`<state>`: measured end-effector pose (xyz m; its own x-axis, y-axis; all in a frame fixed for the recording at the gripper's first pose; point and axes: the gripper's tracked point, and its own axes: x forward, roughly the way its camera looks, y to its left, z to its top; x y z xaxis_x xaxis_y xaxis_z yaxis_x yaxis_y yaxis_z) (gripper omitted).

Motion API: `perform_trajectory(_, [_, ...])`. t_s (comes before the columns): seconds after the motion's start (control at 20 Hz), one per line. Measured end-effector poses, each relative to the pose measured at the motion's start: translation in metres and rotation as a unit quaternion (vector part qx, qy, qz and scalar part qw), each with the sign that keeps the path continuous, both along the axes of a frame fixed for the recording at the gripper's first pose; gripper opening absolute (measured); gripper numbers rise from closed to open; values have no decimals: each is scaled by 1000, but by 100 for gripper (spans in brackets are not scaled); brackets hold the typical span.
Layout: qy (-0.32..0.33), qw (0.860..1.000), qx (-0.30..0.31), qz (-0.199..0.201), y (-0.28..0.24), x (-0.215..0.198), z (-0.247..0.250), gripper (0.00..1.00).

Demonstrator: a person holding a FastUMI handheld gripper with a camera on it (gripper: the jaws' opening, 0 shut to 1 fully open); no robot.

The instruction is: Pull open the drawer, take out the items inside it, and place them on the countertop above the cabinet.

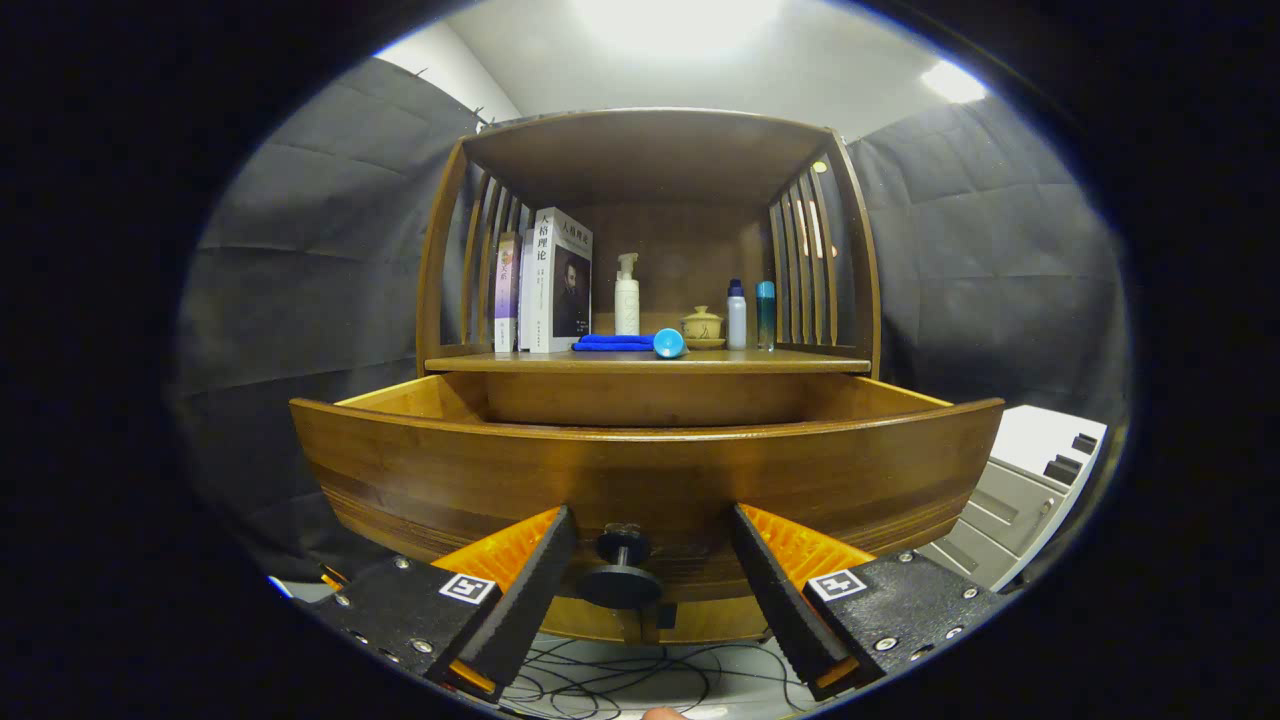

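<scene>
My claw (650, 560) is spread wide around the knob (622, 572) without touching it, the drawer (640, 455) is pulled out, so I'd lift over its front and look inside.

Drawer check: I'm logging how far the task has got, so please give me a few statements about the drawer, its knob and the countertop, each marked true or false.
1. The drawer is pulled out from the cabinet. True.
2. The gripper is shut on the drawer knob. False: its fingers are spread, with the knob between them and a gap on each side.
3. A blue cloth lies on the countertop. True.
4. The books lie flat on the countertop. False: they stand upright at its left end.
5. A white pump bottle stands behind the cloth. True.
</scene>
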<state>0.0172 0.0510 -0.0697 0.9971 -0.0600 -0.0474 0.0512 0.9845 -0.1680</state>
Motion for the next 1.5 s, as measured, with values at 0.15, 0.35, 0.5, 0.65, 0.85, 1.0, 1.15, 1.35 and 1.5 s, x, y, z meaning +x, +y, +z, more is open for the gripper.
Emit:
perform_trajectory(0.15, [-2, 1000, -4, 0, 0, 5, 0, 98])
perform_trajectory(0.35, [-1, 1000, -1, -3, 0, 19, 2, 98])
perform_trajectory(0.5, [4, 1000, 2, -5, 0, 35, 5, 98])
perform_trajectory(0.65, [6, 1000, 10, -6, -1, 49, 8, 97])
perform_trajectory(0.85, [7, 1000, 17, -8, -3, 67, 10, 95])
perform_trajectory(1.0, [9, 1000, 28, -9, -3, 81, 12, 95])
perform_trajectory(1.15, [8, 999, 31, -10, -4, 93, 12, 95])
perform_trajectory(1.35, [6, 1000, 20, -11, -4, 109, 10, 96])
perform_trajectory(1.5, [8, 1000, 19, -11, -4, 121, 9, 97])
